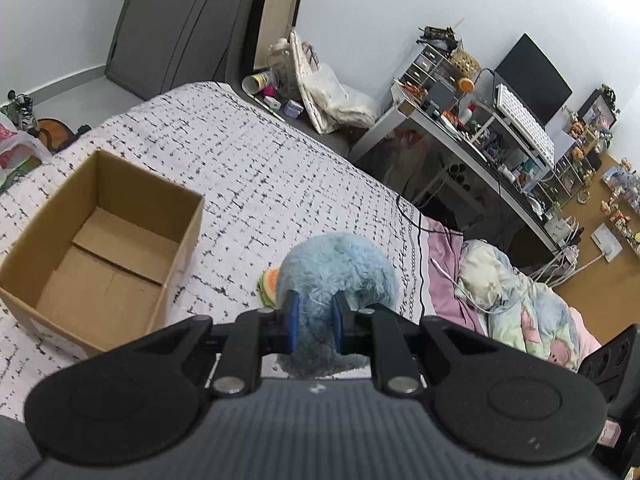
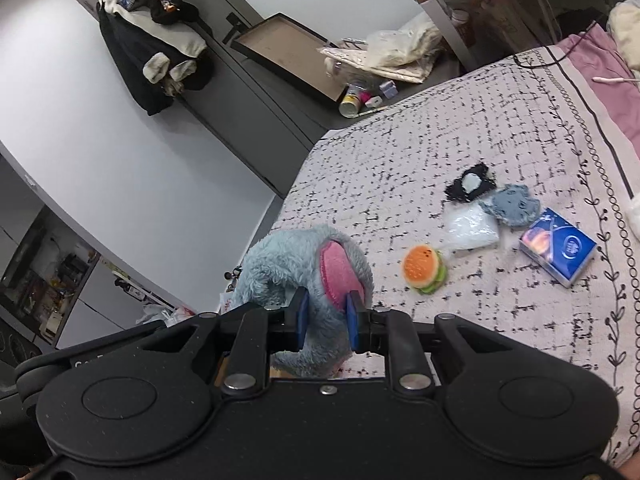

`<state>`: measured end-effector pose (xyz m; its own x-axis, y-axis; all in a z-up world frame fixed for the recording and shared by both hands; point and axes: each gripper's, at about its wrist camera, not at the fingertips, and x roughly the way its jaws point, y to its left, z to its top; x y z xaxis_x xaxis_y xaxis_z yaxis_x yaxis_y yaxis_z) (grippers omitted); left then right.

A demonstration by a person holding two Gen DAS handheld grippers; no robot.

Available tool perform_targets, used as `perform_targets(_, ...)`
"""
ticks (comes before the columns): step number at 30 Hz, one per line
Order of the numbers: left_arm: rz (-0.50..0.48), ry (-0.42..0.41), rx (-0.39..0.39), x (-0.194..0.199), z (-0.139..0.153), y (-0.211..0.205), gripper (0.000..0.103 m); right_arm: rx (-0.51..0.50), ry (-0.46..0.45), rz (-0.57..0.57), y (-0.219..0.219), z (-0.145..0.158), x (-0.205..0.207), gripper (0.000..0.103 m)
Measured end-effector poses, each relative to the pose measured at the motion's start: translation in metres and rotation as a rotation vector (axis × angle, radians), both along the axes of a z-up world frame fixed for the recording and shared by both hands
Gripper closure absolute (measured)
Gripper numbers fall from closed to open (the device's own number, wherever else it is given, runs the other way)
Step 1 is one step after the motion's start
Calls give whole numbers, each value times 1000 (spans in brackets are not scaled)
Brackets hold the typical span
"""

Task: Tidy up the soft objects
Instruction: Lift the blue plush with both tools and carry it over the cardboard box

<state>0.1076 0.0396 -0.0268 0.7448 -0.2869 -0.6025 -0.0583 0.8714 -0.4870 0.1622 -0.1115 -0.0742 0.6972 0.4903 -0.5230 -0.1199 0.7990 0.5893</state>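
Both grippers hold the same blue furry plush toy above the bed. My left gripper [image 1: 315, 304] is shut on the plush toy [image 1: 340, 268]. My right gripper [image 2: 326, 304] is shut on the plush toy's [image 2: 288, 264] pink-lined ear. An open, empty cardboard box [image 1: 100, 248] sits on the bed to the left. A small burger plush [image 2: 424, 268] lies on the bed; it also peeks out beside the toy in the left wrist view [image 1: 269, 284].
On the patterned bedspread [image 2: 400, 152] lie a blue carton [image 2: 558, 246], a grey-blue cloth piece [image 2: 510, 204], a clear plastic bag [image 2: 472, 226] and a black-edged item [image 2: 470, 184]. A crumpled blanket [image 1: 516, 300] lies at the right. A cluttered desk [image 1: 480, 136] stands beyond the bed.
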Motion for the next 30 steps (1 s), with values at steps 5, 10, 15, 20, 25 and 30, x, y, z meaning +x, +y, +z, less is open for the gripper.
perform_targets(5,25,-26,18,-3,8,12,87,-11,-32,17,18,7,1,83)
perform_targets(10,43,-45,20,-3,12,28,88,-10,-38,40,34,11,8,83)
perform_targets(15,64,-56,15,1,12,47,89,-24,-48,58,52,11,16,83)
perform_targets(20,78,-55,18,5,6,65,92,-42,-43,82,73,7,24,80)
perform_targets(25,95,-60,12,12,-1,87,92,-30,-35,104,90,1,36,80)
perform_targets(30,109,-56,16,21,-8,102,94,-30,-34,122,104,-6,43,78)
